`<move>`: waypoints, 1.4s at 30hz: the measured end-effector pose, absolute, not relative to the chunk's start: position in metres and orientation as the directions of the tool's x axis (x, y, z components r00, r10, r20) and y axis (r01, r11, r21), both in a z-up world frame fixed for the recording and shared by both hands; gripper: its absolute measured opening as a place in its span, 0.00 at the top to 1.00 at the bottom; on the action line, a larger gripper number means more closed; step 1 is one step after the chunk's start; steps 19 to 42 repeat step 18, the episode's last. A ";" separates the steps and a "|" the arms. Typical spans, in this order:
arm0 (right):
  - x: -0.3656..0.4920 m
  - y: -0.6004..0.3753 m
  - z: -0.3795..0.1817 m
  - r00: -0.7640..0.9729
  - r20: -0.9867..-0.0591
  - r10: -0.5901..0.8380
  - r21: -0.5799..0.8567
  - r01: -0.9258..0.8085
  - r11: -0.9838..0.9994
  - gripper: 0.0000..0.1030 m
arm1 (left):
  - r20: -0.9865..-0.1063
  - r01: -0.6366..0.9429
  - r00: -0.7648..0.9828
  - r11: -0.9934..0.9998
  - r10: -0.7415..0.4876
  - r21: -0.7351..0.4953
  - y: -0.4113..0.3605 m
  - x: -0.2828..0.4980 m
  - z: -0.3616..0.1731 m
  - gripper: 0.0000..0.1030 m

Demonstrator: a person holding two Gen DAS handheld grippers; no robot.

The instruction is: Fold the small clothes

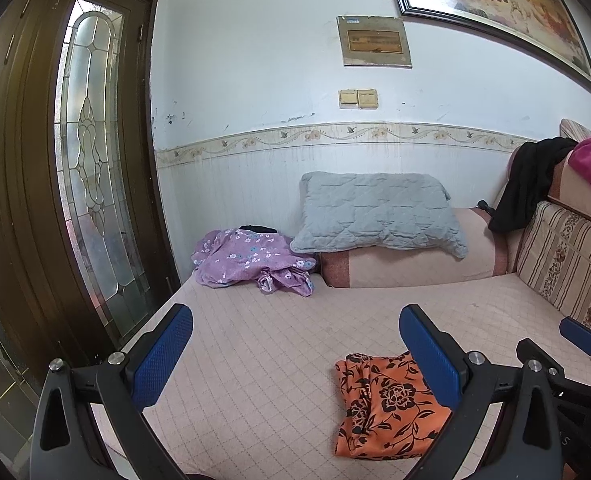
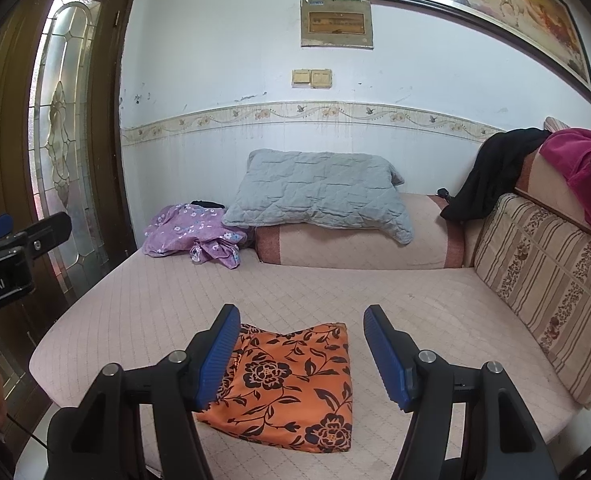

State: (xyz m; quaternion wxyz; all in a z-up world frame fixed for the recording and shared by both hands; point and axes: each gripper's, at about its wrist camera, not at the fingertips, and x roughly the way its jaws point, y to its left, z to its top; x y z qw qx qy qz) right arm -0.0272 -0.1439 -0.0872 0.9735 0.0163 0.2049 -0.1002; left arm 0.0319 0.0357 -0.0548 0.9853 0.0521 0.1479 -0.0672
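Observation:
An orange cloth with black flowers lies folded flat on the pink sofa seat, near its front edge. It also shows in the left wrist view, low and right of centre. My right gripper is open and empty, held just above and before the orange cloth, its jaws to either side of it. My left gripper is open and empty, to the left of the cloth. A crumpled purple flowered garment lies at the back left of the seat; it also shows in the left wrist view.
A grey quilted pillow rests on the pink bolster against the wall. A striped back cushion stands at the right, with black clothing and magenta clothing draped above it. A wooden door with glass stands at the left.

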 end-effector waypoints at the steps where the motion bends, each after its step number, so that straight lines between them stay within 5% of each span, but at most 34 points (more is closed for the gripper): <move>1: -0.026 -0.143 -0.088 0.896 -0.403 -0.188 -0.010 0.201 0.980 0.34 | -0.300 0.147 0.947 0.986 -0.116 0.082 0.036 0.033 -0.055 0.00; 42: 0.019 -0.154 -0.111 0.873 -0.461 -0.156 0.005 0.178 0.984 0.34 | -0.353 0.128 0.931 0.989 -0.096 0.068 0.033 0.076 -0.079 0.00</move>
